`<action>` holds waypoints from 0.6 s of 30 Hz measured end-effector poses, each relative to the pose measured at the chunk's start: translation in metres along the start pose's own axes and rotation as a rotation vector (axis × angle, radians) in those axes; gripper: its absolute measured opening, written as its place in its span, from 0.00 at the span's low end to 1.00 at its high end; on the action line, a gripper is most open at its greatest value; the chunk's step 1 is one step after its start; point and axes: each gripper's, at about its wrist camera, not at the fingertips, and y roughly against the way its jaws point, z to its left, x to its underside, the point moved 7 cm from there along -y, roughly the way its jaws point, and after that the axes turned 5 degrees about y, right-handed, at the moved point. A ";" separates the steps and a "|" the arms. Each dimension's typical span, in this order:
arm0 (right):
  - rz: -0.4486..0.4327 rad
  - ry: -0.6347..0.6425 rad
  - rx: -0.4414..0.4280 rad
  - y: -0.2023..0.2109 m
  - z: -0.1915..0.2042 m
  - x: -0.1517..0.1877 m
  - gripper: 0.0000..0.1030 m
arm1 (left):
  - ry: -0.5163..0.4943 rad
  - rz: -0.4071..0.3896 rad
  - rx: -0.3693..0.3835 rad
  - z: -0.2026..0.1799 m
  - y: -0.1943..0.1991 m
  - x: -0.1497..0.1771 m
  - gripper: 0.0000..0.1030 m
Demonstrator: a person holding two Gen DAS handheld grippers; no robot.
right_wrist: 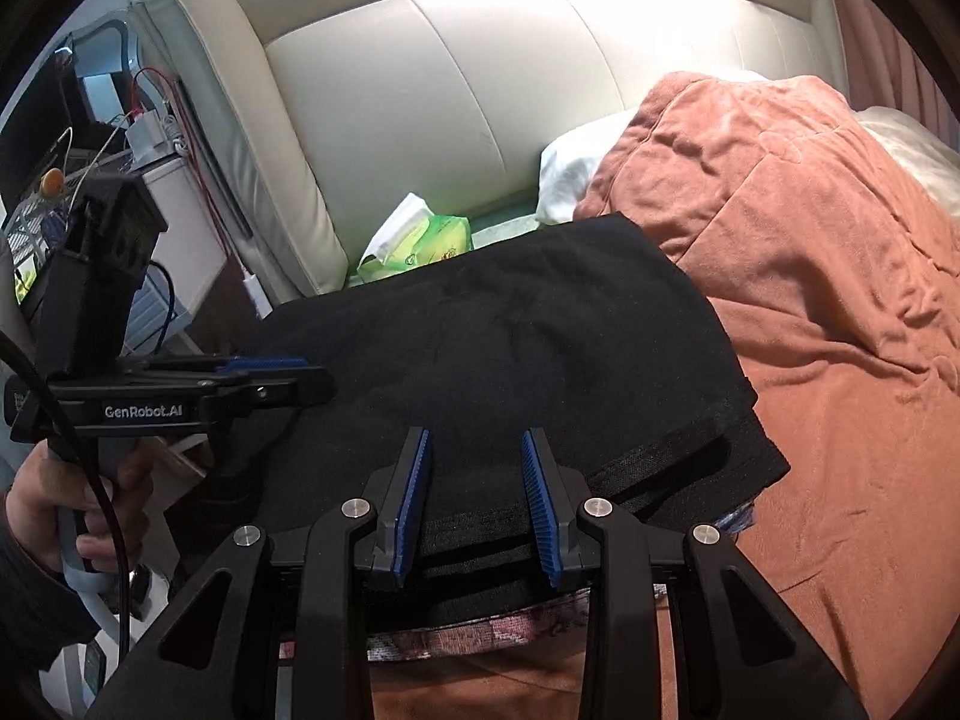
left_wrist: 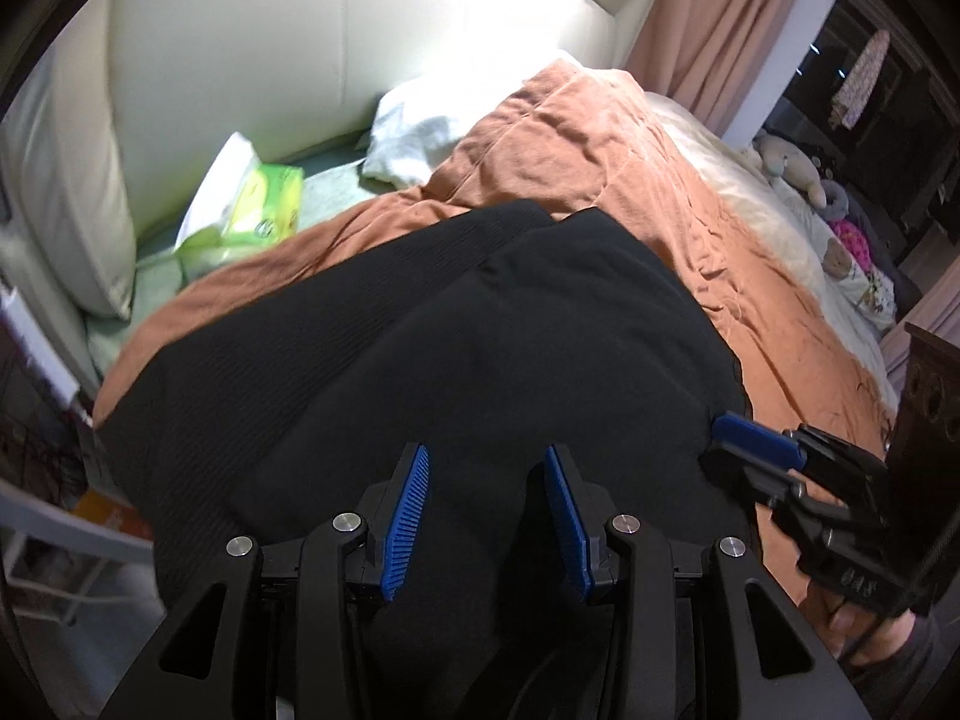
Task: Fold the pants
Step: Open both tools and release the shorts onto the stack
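The black pants (left_wrist: 420, 336) lie folded in a thick stack on the orange blanket (left_wrist: 600, 144); they also show in the right wrist view (right_wrist: 510, 348). My left gripper (left_wrist: 487, 510) is open, its blue pads just over the near edge of the pants. My right gripper (right_wrist: 474, 498) is open too, hovering at the stack's near edge. The right gripper shows in the left wrist view (left_wrist: 750, 438) at the pants' right side. The left gripper shows in the right wrist view (right_wrist: 282, 375) at the left side, side-on.
A green tissue pack (left_wrist: 252, 210) and a white pillow (left_wrist: 414, 132) lie by the cream headboard (right_wrist: 480, 78). A bedside table with cables (right_wrist: 150, 138) stands left of the bed. Soft toys (left_wrist: 798, 174) sit at the bed's far side. A patterned fabric edge (right_wrist: 480, 630) shows under the pants.
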 end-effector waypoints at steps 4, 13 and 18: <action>0.029 0.061 0.042 -0.003 0.008 0.001 0.28 | 0.017 0.004 0.003 0.006 0.008 0.012 0.42; 0.121 0.100 0.101 0.006 0.018 0.019 0.28 | 0.021 0.000 0.008 -0.001 0.027 0.029 0.52; 0.127 0.076 0.112 0.030 0.016 0.022 0.28 | 0.010 0.007 0.008 -0.013 0.036 0.039 0.57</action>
